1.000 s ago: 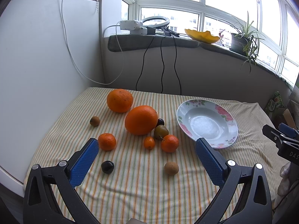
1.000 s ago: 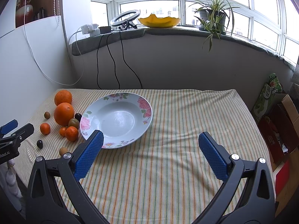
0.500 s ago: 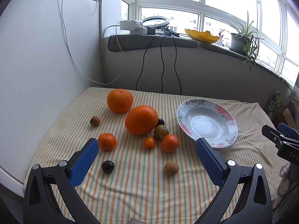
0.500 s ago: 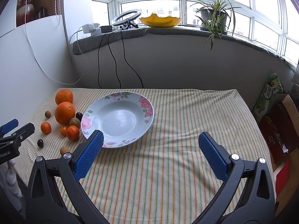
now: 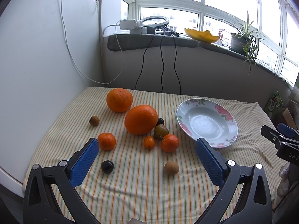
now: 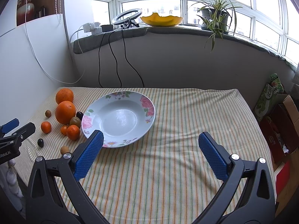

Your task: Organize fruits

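Observation:
Several fruits lie loose on the striped cloth: two big oranges [image 5: 141, 119] [image 5: 119, 99], two mandarins [image 5: 106, 141] [image 5: 169, 143], a tiny kumquat [image 5: 149, 142], a greenish plum [image 5: 160, 129], dark plums [image 5: 107, 166] and brown kiwis [image 5: 171, 167]. The empty floral plate [image 5: 231, 130] sits to their right; it also shows in the right wrist view [image 6: 149, 119]. My left gripper [image 5: 146, 145] is open and empty, above the front fruits. My right gripper [image 6: 150, 139] is open and empty, hovering near the plate's front right rim.
A white wall panel [image 5: 37, 74] borders the table's left. Cables [image 5: 162, 65] hang from the windowsill at the back. Boxes and a green bag [image 6: 271, 100] stand beside the table's right edge. The right gripper shows at the left view's edge [image 5: 280, 141].
The right wrist view has shifted slightly, so the plate sits a little further right and lower. The left gripper and the fruits have not moved.

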The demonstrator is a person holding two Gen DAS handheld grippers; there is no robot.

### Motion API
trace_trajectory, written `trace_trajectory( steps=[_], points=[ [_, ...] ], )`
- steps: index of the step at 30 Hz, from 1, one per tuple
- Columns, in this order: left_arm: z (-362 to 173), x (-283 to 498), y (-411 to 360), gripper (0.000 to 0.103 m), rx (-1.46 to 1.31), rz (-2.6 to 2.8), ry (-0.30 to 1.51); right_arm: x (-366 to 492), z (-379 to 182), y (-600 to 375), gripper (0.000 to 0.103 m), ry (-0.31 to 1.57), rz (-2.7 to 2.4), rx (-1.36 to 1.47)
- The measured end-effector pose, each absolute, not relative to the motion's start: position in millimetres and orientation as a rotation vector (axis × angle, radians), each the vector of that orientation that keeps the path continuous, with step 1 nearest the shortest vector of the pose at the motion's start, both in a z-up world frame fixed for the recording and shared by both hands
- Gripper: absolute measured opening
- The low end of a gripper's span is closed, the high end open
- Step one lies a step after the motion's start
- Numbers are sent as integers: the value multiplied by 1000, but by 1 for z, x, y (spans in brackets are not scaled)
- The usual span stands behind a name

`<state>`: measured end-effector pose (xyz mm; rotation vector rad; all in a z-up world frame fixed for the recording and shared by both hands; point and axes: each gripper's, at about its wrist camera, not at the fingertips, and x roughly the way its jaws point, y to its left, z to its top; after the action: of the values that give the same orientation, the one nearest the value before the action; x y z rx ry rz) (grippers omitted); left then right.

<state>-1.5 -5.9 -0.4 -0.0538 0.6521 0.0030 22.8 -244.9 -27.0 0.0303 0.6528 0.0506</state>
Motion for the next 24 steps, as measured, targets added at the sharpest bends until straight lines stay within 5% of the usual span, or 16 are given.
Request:
trace_trajectory(
  steps=[24],
  points=[
    [-16,31,35,96,-118,0,690,74,-25,-211,103,696,193,17]
  ],
)
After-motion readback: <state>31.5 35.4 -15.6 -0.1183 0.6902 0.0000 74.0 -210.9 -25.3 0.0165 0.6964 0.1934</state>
